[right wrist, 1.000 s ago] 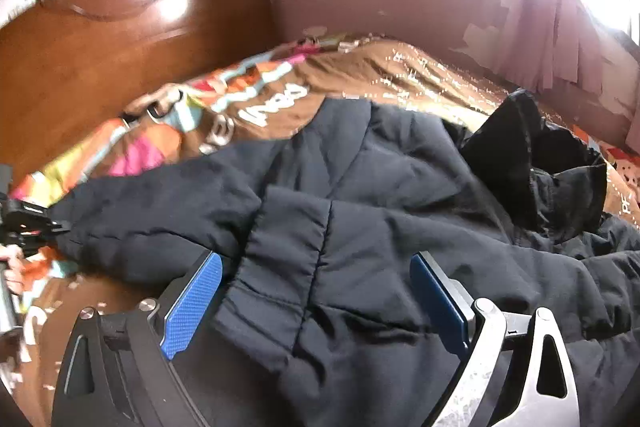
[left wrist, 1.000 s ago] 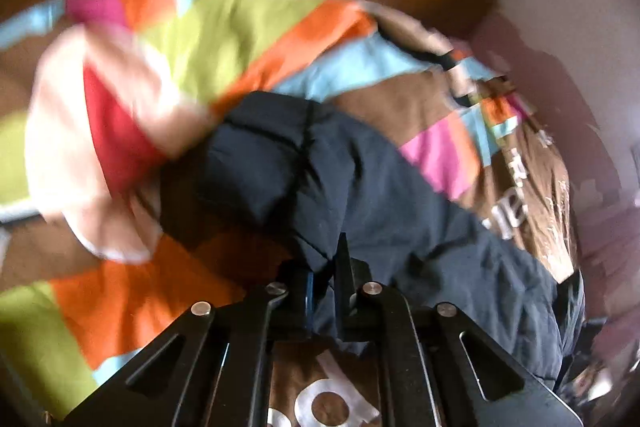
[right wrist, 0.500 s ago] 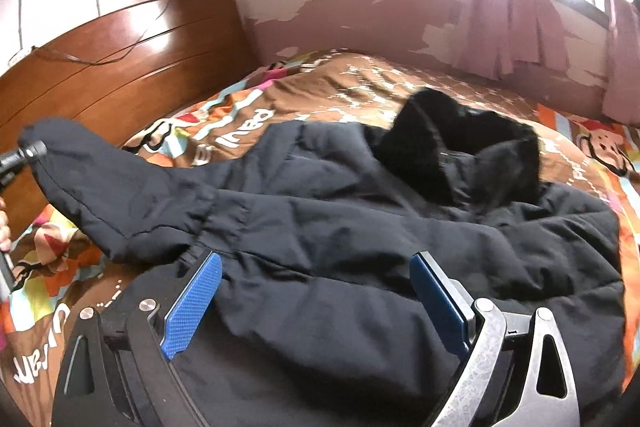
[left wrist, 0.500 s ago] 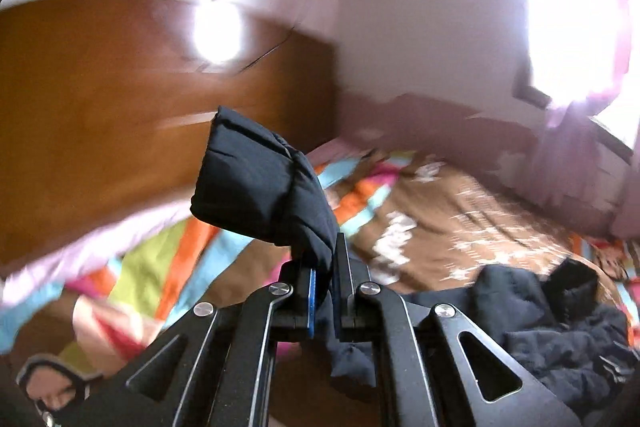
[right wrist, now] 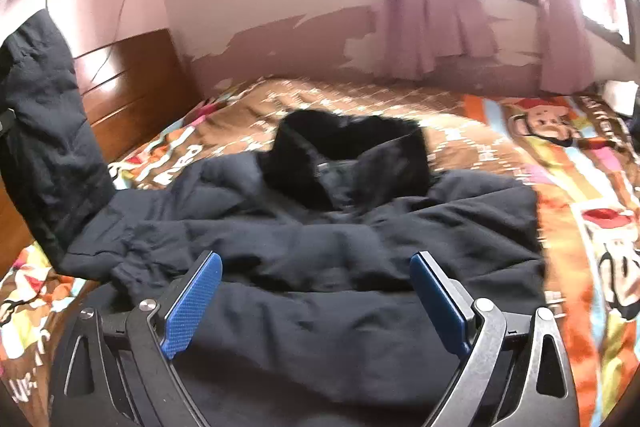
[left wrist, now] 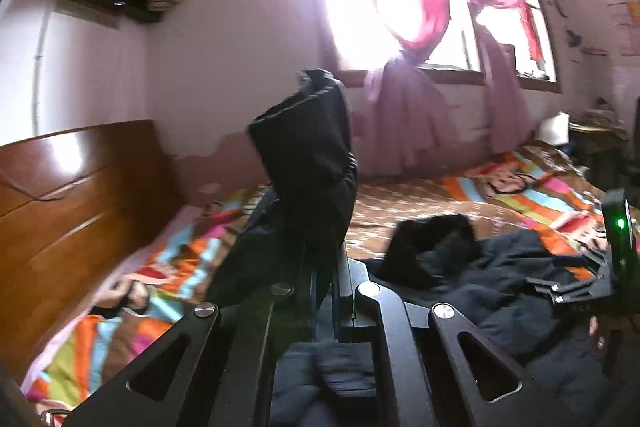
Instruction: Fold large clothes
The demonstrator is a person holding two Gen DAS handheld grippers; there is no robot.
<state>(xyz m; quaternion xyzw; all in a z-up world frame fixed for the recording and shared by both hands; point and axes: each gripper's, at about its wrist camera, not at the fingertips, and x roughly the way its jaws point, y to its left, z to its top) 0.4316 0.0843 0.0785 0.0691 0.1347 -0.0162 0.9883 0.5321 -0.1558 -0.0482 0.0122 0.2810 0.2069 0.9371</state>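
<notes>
Left tool [left wrist: 325, 291] is clamped on the sleeve [left wrist: 308, 163] of the dark jacket [right wrist: 320, 247], which lies spread on the bed [right wrist: 560, 155]. Right tool [right wrist: 316, 307] stands wide open over the hem, empty. Risks: bulky padded sleeve slipping from the narrow pinch; unpinned body dragging and bunching.

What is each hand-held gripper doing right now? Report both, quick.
Left hand-held gripper: shut on the jacket sleeve, lifted off the bed.
Right hand-held gripper: open, holding nothing, over the dark jacket.
</notes>
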